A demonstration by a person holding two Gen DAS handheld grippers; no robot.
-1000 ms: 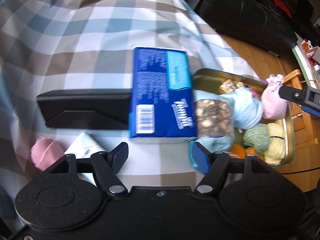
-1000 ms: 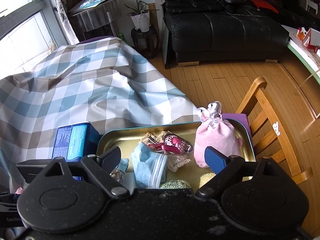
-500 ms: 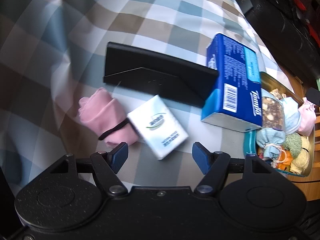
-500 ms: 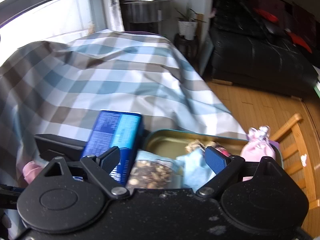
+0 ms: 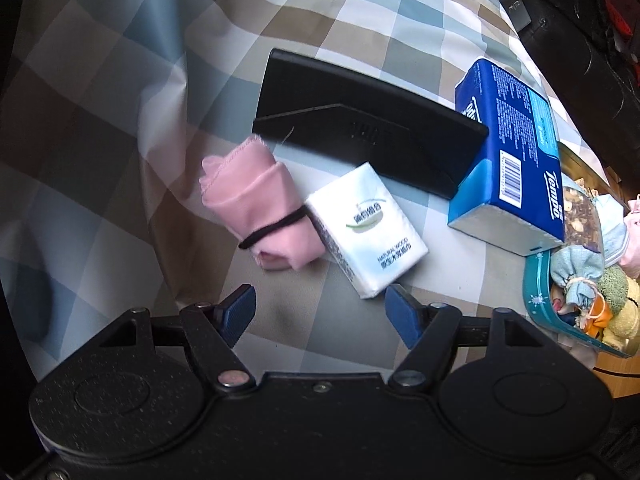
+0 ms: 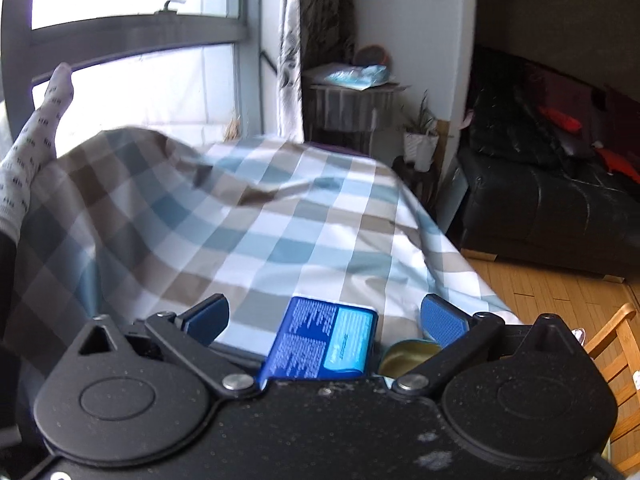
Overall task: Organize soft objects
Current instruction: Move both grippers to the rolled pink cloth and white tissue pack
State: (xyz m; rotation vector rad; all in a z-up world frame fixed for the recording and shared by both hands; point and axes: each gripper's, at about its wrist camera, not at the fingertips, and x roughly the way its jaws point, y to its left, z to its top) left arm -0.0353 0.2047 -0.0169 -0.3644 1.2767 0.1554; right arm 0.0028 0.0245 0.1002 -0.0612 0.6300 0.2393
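Plainly, left tongs (image 5: 320,310) wide open, empty, near white tissue pack (image 5: 366,228).

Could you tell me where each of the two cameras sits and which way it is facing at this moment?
Left wrist: sits on the left gripper, looking down onto the checked cloth at the pink rolled cloth, white tissue pack and black stand; its open jaws show.
Right wrist: sits on the right gripper, looking level across the cloth toward the window and sofa; its open jaws show, and a socked foot.
Shared: the blue Tempo tissue box, the tin and the cloth.
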